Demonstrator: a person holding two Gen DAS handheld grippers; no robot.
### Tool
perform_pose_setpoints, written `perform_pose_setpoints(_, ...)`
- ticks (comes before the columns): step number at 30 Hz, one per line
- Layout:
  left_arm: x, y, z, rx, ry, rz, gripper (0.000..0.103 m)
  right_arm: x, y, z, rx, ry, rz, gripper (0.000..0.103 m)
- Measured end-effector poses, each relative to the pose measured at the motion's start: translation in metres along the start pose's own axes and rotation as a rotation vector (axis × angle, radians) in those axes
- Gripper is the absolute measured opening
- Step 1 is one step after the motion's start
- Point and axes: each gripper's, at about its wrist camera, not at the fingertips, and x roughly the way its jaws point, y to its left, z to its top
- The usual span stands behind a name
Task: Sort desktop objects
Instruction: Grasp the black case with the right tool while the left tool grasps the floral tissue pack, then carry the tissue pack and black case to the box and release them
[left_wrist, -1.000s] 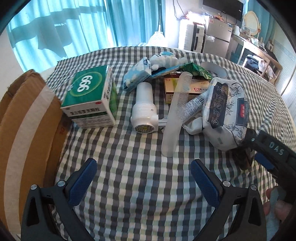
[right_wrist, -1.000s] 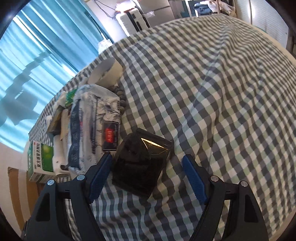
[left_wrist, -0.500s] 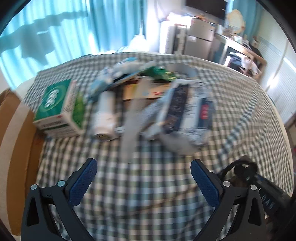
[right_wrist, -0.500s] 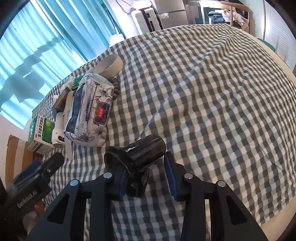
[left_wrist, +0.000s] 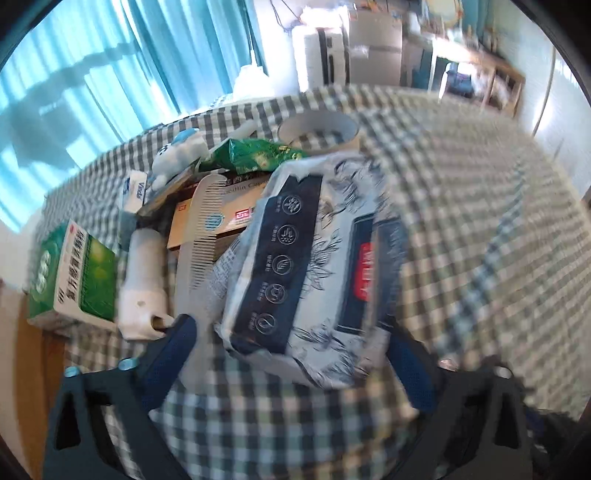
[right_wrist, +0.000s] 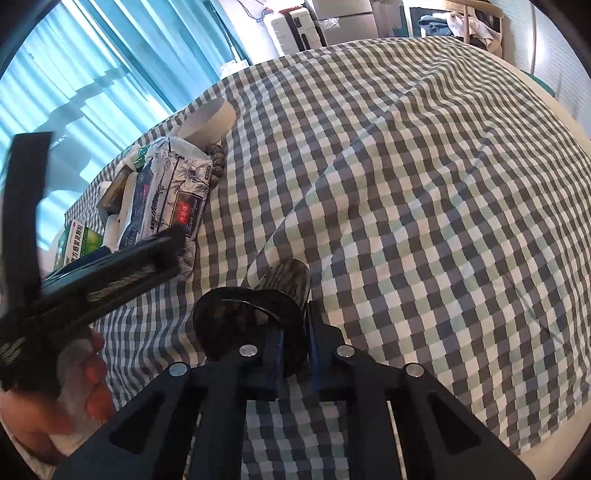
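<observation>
The right gripper (right_wrist: 293, 363) has just closed, pinching the dark glossy cup (right_wrist: 251, 325) by its rim at lower centre, presumably to lift it. The left gripper (left_wrist: 291, 354), jaws spread but narrowing, straddles the tissue pack (left_wrist: 306, 266) mid-frame, not yet squeezing.

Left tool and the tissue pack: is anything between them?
Nothing visible. The tissue pack lies between the left tool's open fingers, which have just been closing. The comb and white bottle lie beside it, outside the fingers.
</observation>
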Motion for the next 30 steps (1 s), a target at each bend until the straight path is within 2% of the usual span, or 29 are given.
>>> perform_pose_setpoints(1,0.004,0.000,0.001,0.013,0.016,-0.002,0.059,0.000,0.000,0.000,-0.002,0.002,0.002,0.010)
perform_pose_setpoints(3,0.003,0.002,0.001,0.006,0.023,-0.050,0.051,0.001,-0.001,0.000,0.000,0.005,0.008,0.010)
perform_pose_setpoints(4,0.001,0.005,0.001,0.000,0.022,-0.083,0.042,0.001,0.000,0.000,-0.003,0.007,0.008,0.010)
perform_pose_setpoints(10,-0.026,0.025,-0.010,-0.018,-0.006,-0.137,0.037,-0.013,0.009,-0.005,-0.048,-0.011,0.006,0.010)
perform_pose_setpoints(14,-0.051,0.042,-0.024,-0.046,-0.012,-0.148,0.037,-0.033,0.015,-0.012,-0.068,-0.032,0.009,0.010)
perform_pose_setpoints(17,-0.071,0.053,-0.038,-0.088,-0.017,-0.176,0.037,-0.052,0.020,-0.020,-0.088,-0.048,0.005,0.010)
perform_pose_setpoints(20,-0.096,0.062,-0.054,-0.081,-0.035,-0.145,0.037,-0.073,0.024,-0.027,-0.101,-0.069,-0.003,0.010)
perform_pose_setpoints(24,-0.129,0.070,-0.069,-0.096,-0.054,-0.179,0.037,-0.105,0.035,-0.038,-0.123,-0.107,-0.006,0.010)
perform_pose_setpoints(30,-0.178,0.088,-0.087,-0.117,-0.108,-0.183,0.037,-0.151,0.061,-0.057,-0.195,-0.162,-0.004,0.010)
